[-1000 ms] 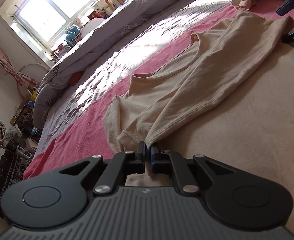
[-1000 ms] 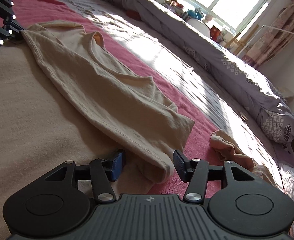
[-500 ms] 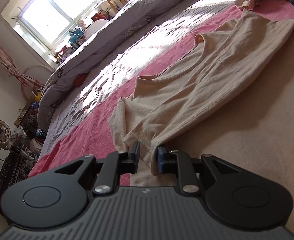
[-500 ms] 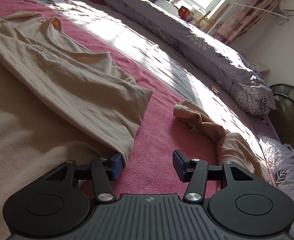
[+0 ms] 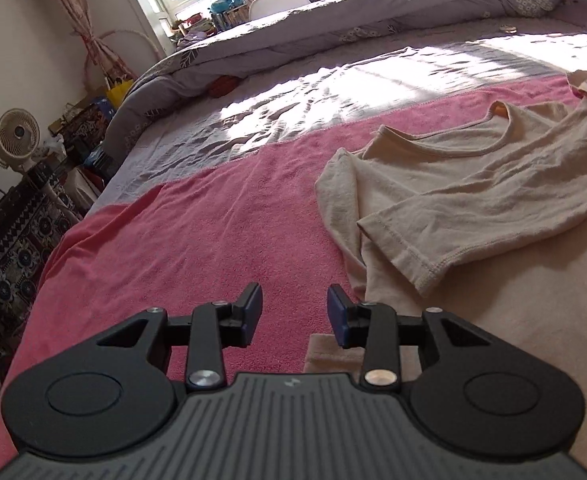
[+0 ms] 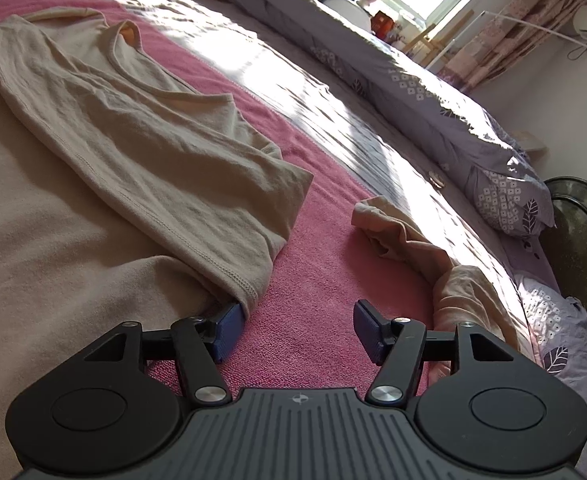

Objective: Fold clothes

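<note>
The left gripper (image 5: 295,312) hovers over the pink blanket (image 5: 197,236), its jaws opening with nothing between them; the beige shirt (image 5: 465,196) lies folded just to its right, sleeve hem nearest

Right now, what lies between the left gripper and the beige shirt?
Only bare pink blanket, as the left wrist view shows. The left gripper, its jaws opening and holding nothing, sits just short of the beige shirt, whose hem corner lies to its right.
</note>
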Demonstrator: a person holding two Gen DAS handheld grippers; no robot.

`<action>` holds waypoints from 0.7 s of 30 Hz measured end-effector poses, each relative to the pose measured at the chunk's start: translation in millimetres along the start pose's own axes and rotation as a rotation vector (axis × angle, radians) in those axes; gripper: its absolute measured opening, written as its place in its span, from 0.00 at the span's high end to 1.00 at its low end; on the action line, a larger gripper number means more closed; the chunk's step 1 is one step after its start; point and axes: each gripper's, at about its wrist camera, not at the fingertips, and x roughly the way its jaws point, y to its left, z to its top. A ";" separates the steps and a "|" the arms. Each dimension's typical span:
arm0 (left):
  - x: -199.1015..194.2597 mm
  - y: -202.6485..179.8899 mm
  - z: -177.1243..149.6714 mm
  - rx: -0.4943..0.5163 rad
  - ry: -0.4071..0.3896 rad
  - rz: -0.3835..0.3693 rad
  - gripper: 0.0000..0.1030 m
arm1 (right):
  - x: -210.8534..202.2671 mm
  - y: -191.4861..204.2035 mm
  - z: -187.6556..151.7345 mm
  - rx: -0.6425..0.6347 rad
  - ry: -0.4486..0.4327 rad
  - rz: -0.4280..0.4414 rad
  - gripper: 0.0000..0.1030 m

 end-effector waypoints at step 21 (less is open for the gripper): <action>6.4 -95.7 8.2 0.117 -0.015 -0.119 0.45 | -22.5 21.0 25.7 -0.027 -0.121 0.130 0.31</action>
